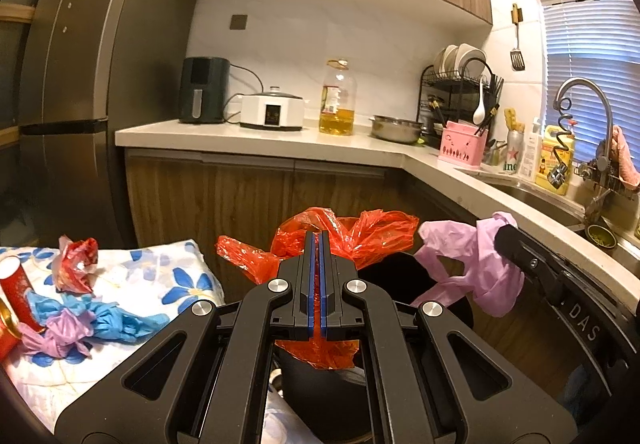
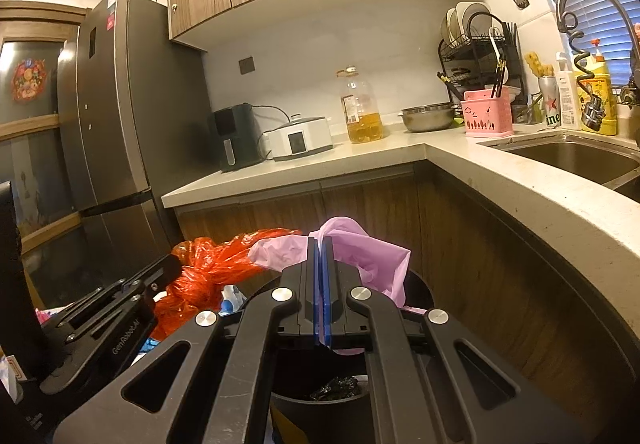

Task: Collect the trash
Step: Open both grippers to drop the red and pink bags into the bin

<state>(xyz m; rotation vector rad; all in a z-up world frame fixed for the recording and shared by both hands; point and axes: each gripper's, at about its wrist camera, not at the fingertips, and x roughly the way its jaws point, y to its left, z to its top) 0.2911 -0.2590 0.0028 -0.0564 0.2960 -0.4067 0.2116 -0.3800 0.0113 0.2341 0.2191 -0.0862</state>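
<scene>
The left gripper [image 1: 319, 240] is clenched on a red bag [image 1: 344, 232], its blue pads pressed together with red film showing between them and bunching out above and below the fingers. The right gripper [image 2: 320, 248] is clenched the same way on a pink bag [image 2: 360, 248], which spills over the finger tips and hangs down on the right side. Both bags are held over a black bin [image 2: 416, 284] standing on the floor beside the wooden cabinet fronts; dark crumpled stuff lies inside it [image 2: 336, 388]. In the left wrist view the right gripper's finger [image 1: 520, 252] shows with the pink bag [image 1: 472, 264] draped from it, just beside the red one. To the left, a floral cloth [image 1: 176, 276] carries more trash: a crumpled red wrapper [image 1: 76, 264], a knot of blue and pink gloves [image 1: 88, 324], and a red can [image 1: 16, 284] at the cloth's left edge. On the worktop [image 1: 256, 137] behind stand an air fryer [image 1: 202, 89], a white cooker [image 1: 272, 109], an oil bottle [image 1: 338, 99] and a steel bowl [image 1: 396, 127].
</scene>
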